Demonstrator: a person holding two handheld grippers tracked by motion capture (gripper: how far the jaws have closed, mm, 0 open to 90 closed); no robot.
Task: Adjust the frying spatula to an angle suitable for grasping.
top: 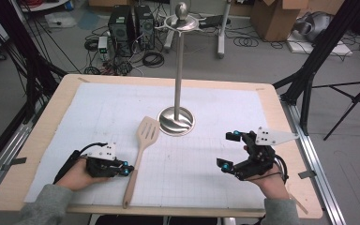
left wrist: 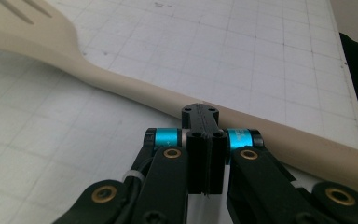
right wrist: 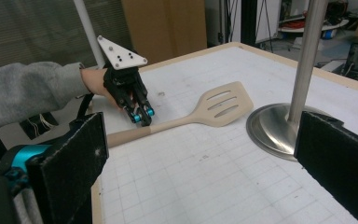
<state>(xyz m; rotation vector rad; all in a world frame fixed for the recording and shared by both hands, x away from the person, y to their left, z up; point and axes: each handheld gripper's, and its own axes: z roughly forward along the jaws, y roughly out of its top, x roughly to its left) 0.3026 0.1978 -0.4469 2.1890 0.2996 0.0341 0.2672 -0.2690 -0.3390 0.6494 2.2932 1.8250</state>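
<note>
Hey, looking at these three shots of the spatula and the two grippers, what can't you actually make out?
- Left gripper view: whether the shut left gripper touches the spatula; its own jaws cover the contact spot.
- Left gripper view: the spatula's blade and handle end, cut off by the frame edges.
- Right gripper view: the top of the metal stand, cut off by the upper edge.
- High view: the floor clutter behind the table, too small.

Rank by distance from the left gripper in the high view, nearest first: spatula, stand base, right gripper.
From the left gripper:
1. Spatula: handle right at its shut tips.
2. Stand base: farther up the table, toward the middle.
3. Right gripper: across the mat, on the right side, jaws open.
</note>
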